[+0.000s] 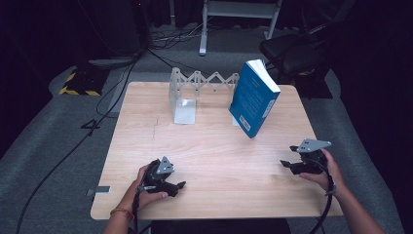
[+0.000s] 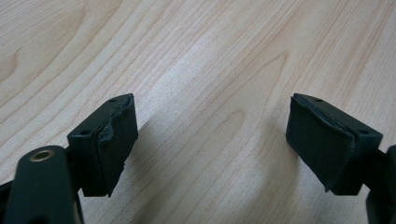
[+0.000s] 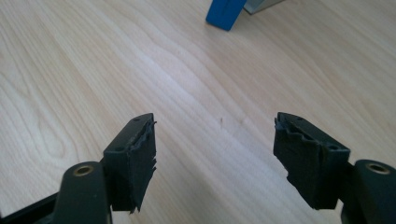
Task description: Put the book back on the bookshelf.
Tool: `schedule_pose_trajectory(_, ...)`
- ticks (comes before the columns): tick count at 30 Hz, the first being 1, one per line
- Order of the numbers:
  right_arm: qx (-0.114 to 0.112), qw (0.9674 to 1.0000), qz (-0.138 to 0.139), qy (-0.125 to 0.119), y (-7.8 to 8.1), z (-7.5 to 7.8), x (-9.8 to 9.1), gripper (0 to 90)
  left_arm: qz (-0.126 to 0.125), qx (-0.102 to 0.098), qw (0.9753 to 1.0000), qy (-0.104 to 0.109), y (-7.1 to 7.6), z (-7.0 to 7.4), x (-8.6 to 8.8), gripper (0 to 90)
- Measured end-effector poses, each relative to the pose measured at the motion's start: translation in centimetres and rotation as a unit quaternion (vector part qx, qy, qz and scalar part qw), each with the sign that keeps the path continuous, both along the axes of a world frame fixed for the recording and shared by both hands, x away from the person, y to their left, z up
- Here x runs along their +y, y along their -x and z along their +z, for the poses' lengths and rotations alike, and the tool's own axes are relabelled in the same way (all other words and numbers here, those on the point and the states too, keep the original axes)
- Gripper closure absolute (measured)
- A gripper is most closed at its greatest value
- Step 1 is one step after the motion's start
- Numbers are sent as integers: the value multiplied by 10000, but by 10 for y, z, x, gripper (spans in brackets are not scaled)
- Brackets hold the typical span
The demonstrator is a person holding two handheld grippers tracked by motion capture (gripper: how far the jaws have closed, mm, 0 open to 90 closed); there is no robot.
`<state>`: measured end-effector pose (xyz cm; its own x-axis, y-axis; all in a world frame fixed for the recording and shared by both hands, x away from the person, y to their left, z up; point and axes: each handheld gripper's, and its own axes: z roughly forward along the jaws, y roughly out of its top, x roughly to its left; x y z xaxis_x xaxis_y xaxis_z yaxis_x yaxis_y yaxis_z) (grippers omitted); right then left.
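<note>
The blue book (image 1: pixel 254 99) stands tilted at the back right of the worktop (image 1: pixel 214 161), leaning left against the folding rack (image 1: pixel 195 87), its long axis steeply upright and top pointing up and away. Both the left gripper (image 1: pixel 181 185) and right gripper (image 1: pixel 288 156) are released and empty, well apart from it. This looks like a pause between steps; next, the book probably wants straightening.

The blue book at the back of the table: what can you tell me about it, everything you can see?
The book is a thick paperback with a blue cover bearing faint pale print and a white block of pages showing along its top and right edge. It is shut and stands tilted, its lower corner on the wooden table, its top leaning back towards the grey zigzag rack; whether it touches the rack I cannot tell. The right gripper view shows its blue bottom corner on the wood. No gripper touches it.
</note>
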<state>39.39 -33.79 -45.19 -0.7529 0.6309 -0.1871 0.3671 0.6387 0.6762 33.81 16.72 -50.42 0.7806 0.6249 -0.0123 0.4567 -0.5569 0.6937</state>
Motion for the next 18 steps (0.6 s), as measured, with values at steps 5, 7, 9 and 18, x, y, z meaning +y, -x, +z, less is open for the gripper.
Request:
schedule_pose_trajectory(5, 137, 9997, -62, -180, 10, -14, -15, 301, 4, 8, 10000, 11, 0, 0, 0, 174)
schedule_pose_trajectory(7, 199, 9994, -157, -234, 15, -22, -23, 296, 5, 7, 10000, 12, 0, 0, 0, 174)
schedule_pose_trajectory(9, 238, 9990, -244, -286, 20, -27, -30, 296, 4, 9, 10000, 11, 0, 0, 0, 174)
schedule_pose_trajectory(18, 436, 9953, -546, -667, 40, -45, -63, 276, 4, 10, 10000, 12, 0, 0, 0, 173)
